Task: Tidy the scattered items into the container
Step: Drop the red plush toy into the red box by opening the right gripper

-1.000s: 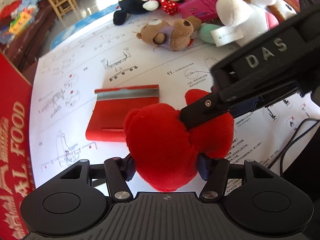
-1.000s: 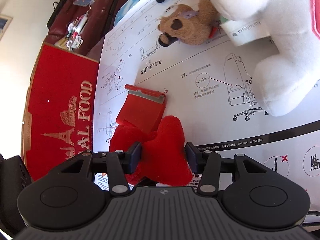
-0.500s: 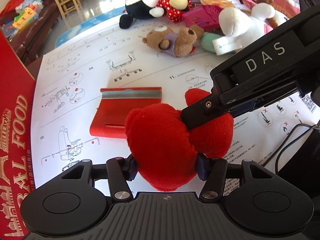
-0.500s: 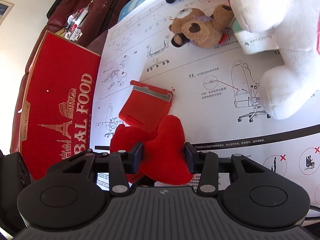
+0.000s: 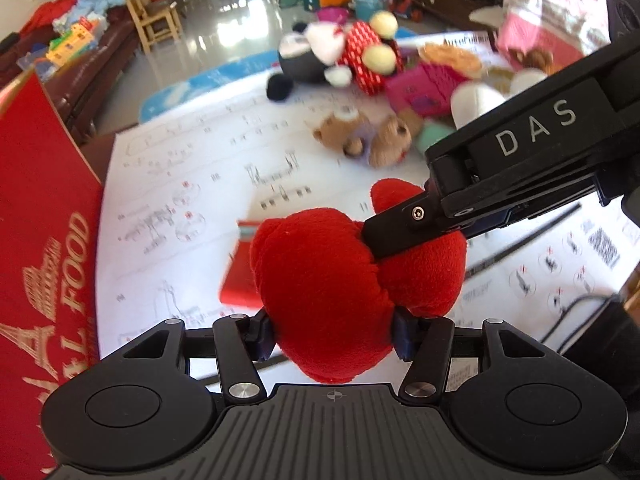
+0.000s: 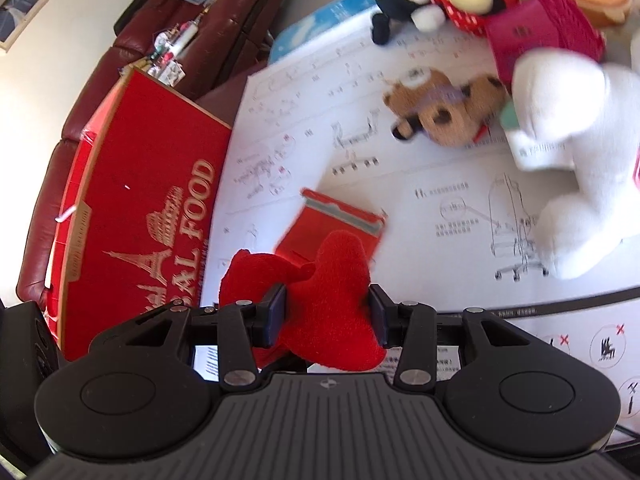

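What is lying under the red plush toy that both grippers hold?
Under the red plush toy lies a flat red holder on the printed sheet. Its near part is covered by the toy.

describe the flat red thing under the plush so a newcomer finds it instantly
Start at the big red "FOOD" box on the left edge of the white instruction sheet. Just right of it, a flat red stand lies on the sheet, partly hidden by the red plush heart. Unlike the soft toys, it is hard-edged with a grey strip.
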Motion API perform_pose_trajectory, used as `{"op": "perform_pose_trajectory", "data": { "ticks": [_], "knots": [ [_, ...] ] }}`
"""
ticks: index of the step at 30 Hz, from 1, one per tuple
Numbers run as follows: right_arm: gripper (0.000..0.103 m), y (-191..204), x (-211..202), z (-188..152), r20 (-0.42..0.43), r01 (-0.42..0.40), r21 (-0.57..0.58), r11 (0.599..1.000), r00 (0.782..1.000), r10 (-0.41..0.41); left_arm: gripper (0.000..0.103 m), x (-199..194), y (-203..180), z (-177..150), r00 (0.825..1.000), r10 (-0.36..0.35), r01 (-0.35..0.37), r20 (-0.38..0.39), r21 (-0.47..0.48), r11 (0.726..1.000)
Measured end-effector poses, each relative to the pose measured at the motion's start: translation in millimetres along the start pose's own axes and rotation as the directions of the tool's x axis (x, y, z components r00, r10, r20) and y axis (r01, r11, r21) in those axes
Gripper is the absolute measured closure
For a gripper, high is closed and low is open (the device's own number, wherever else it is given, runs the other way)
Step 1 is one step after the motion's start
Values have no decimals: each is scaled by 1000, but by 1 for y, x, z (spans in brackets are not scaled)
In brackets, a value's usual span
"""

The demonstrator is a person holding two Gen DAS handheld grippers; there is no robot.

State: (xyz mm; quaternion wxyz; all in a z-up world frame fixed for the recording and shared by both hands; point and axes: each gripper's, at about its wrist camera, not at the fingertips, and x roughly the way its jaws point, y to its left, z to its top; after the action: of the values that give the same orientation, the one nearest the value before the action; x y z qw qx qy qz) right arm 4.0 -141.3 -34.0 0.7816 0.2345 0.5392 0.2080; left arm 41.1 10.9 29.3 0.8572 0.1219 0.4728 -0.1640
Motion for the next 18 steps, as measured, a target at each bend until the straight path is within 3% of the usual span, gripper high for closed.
{"op": "perform_pose_trajectory", "data": {
  "ticks": [5, 9, 18],
  "knots": [
    [54, 34, -21, 21, 69, -6, -84, 996, 998, 12, 46, -28, 15, 24, 996, 43, -40, 84, -33, 999],
    [54, 72, -37, 41, 115, -16, -171, 985, 993, 36, 46, -56, 37, 41, 983, 81, -67, 167, -87, 994],
    [54, 200, -40, 76, 166, -64, -430, 901, 975, 149, 46, -131, 120, 59, 918, 261, -187, 298, -256, 948]
  ]
}}
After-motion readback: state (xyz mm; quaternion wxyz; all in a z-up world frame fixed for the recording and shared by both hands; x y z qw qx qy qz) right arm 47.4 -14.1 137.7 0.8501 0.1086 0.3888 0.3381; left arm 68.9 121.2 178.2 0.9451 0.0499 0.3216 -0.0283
